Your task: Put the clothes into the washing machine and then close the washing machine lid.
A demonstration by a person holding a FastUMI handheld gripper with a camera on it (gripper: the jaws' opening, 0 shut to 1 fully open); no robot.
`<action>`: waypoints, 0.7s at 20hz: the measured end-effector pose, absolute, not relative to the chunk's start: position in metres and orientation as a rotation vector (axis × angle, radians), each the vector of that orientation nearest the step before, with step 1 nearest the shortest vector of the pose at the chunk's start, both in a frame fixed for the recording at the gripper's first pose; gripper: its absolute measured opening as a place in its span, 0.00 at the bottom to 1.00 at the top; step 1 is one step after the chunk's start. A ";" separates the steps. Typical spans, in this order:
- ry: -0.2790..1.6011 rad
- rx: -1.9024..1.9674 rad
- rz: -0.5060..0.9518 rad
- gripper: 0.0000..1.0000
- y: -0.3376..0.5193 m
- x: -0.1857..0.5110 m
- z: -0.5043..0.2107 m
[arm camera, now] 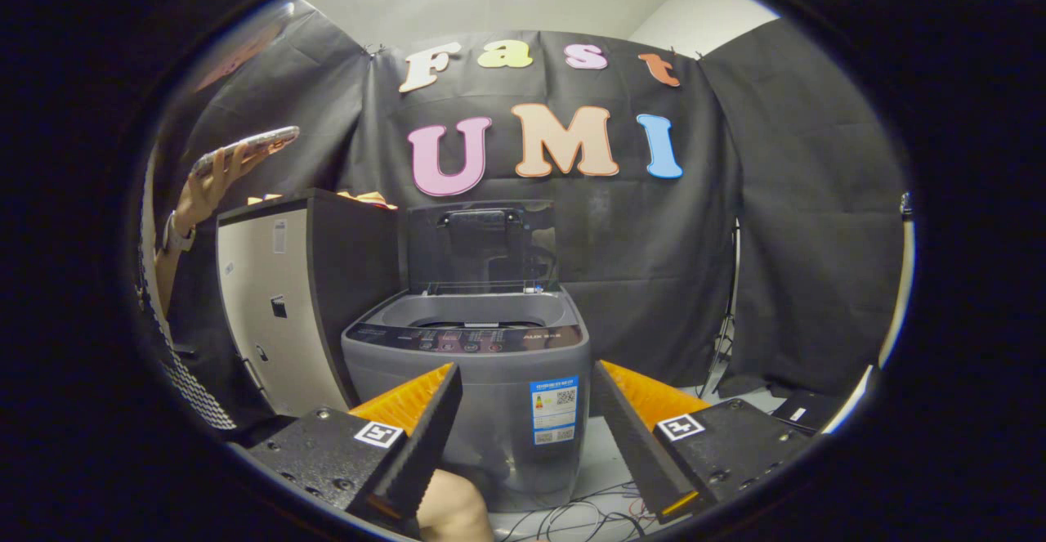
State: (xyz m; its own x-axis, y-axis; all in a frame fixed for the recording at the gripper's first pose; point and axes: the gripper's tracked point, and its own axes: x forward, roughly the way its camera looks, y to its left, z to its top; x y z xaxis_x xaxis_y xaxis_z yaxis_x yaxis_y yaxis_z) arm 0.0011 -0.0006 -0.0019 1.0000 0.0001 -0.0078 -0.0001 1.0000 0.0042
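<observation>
the gripper (527, 436) holds its two fingers (425, 436) spread wide apart, with nothing between them and nothing touching either one. each finger is black with a ribbed inner face and an orange wedge on its outer side, and each carries a small square marker on the black block behind it. low between the fingers, near the left one, a bit of the person's knee or leg (453, 513) shows, though i cannot tell which.

just ahead of the fingers, framed by the gap between them, stands the washing machine (482, 395), a grey top-loader with a dark control strip along its front rim and a blue and white sticker on its front. its lid (482, 244) is up, standing nearly upright at the back, so the tub opening is uncovered. the inside of the tub is too shallowly seen to tell what it holds.

some cables (572, 517) lie on the floor at the foot of the machine. just beside the machine on its left stands a cabinet (278, 305) with a pale front and dark side, and something orange and yellow, perhaps the clothes (368, 197), lies on top of it. further left, a raised hand (204, 190) holds a phone (245, 148).
</observation>
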 end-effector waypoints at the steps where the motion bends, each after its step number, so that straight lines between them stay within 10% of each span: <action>1: 0.009 0.006 0.000 0.97 -0.001 0.001 -0.003; 14: -0.064 0.087 -0.034 0.97 0.002 0.011 0.026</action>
